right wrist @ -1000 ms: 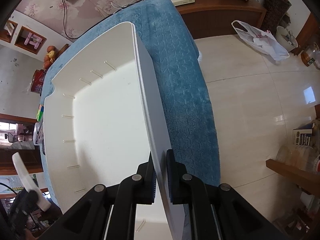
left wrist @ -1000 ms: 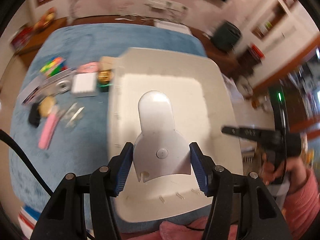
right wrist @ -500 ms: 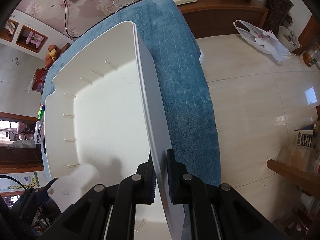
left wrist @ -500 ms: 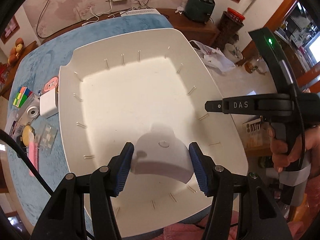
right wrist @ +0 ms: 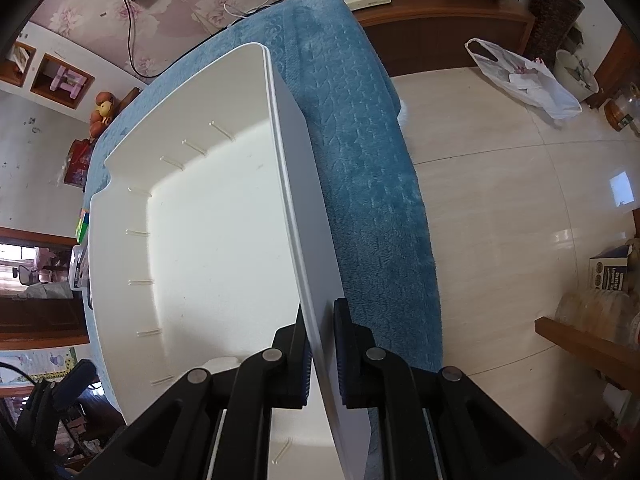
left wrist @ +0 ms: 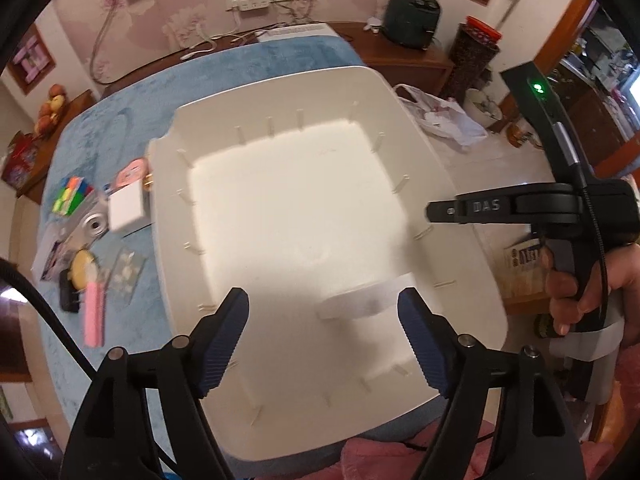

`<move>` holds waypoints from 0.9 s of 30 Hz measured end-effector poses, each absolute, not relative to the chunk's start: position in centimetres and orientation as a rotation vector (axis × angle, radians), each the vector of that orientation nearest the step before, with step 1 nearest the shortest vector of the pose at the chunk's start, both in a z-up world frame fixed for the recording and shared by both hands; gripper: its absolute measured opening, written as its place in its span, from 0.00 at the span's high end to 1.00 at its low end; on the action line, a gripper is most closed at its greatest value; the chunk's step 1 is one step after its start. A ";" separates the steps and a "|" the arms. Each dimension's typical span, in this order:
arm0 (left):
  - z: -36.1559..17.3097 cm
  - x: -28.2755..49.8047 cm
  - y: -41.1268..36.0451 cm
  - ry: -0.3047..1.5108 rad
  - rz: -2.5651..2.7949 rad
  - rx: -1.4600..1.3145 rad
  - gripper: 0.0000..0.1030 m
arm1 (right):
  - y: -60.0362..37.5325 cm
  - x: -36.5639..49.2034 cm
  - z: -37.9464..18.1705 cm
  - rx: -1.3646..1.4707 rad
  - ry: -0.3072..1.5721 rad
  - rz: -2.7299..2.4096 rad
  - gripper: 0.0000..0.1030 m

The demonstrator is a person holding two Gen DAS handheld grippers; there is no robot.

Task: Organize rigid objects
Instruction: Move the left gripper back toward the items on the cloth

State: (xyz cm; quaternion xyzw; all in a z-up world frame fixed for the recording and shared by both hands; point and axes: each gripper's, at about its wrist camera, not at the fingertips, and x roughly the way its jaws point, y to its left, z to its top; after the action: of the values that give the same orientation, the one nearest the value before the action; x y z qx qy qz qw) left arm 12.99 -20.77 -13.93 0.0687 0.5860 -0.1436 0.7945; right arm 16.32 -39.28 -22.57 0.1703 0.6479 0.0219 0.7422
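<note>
A large white bin [left wrist: 280,152] stands on the blue cloth [left wrist: 120,120]. My left gripper [left wrist: 324,308] hangs over the bin's near end, its jaws opening. A white plastic piece [left wrist: 360,300] lies blurred on the bin floor below the fingers, and neither pad touches it. My right gripper [right wrist: 322,320] is shut on the bin's right wall [right wrist: 292,184], one finger inside and one outside. It also reaches in from the right in the left wrist view, right gripper [left wrist: 436,212]. The white piece [right wrist: 222,362] peeks out beside the right gripper's inner finger.
Left of the bin on the cloth lie a white box [left wrist: 126,206], a coloured cube [left wrist: 72,196], a small camera [left wrist: 94,226], a yellow disc [left wrist: 82,268] and a pink stick [left wrist: 94,312]. Tiled floor with a plastic bag [right wrist: 524,76] lies to the right.
The left jaws have spread and the white piece they held now lies loose on the bin floor. The right gripper keeps its grip on the wall, unmoved.
</note>
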 end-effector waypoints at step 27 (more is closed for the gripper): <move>-15.1 14.9 2.4 1.329 -0.113 -0.329 0.22 | -39.0 15.8 -22.8 0.451 1.407 -0.190 0.90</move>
State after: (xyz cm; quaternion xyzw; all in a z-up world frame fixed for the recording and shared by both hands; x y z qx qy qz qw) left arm 14.90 2.41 -15.13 -0.1518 0.6135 -0.0520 0.7732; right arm 15.84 -39.02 -22.78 0.2053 0.6402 -0.0866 0.7352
